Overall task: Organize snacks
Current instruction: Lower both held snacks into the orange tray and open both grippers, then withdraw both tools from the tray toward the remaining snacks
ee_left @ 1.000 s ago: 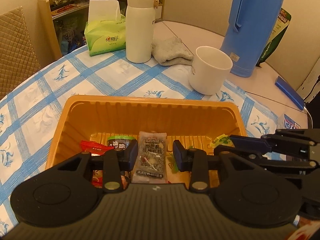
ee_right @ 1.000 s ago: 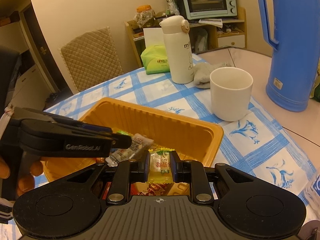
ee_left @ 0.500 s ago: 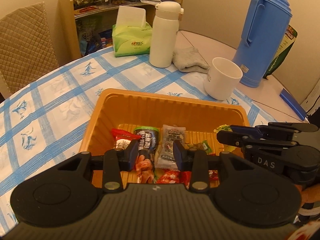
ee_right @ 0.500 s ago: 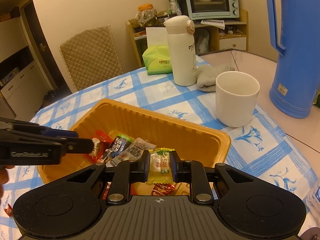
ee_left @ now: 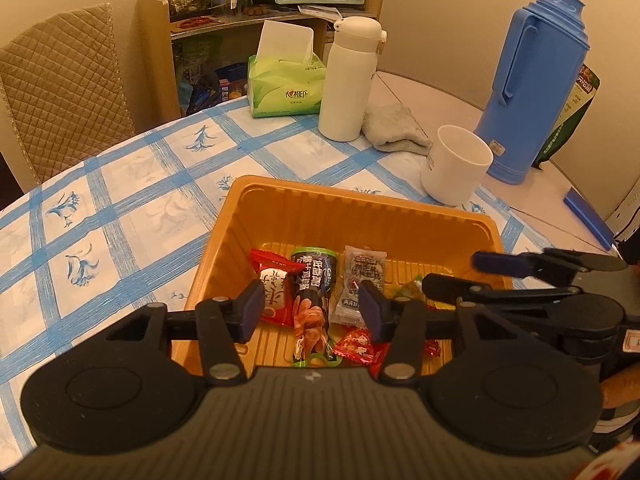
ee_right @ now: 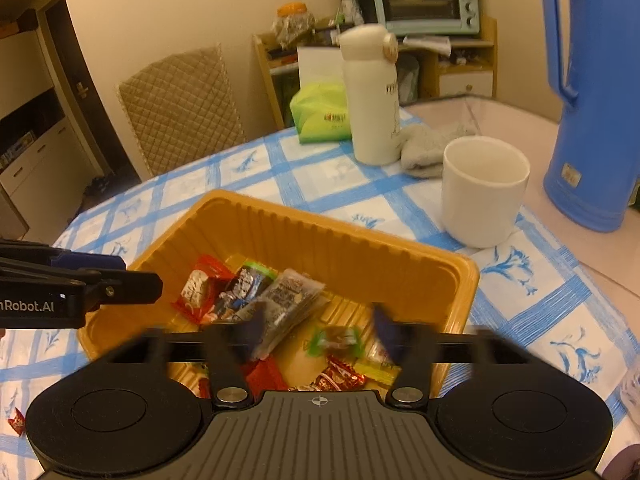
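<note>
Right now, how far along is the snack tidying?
Mostly done, it seems: a pile of wrapped snacks already lies in the orange tray. Nothing is in hand; the left gripper and right gripper hang over the tray with jaws opening, nothing pinched. Left over: one small red packet on the tablecloth outside the tray.

Upper right: blue thermos jug behind white mug; upper centre: white flask, green tissue pack, grey cloth.

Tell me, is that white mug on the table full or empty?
Empty, as far as shows. The white mug stands upright beside the orange tray, and its inside looks bare white; the very bottom is hidden.
</note>
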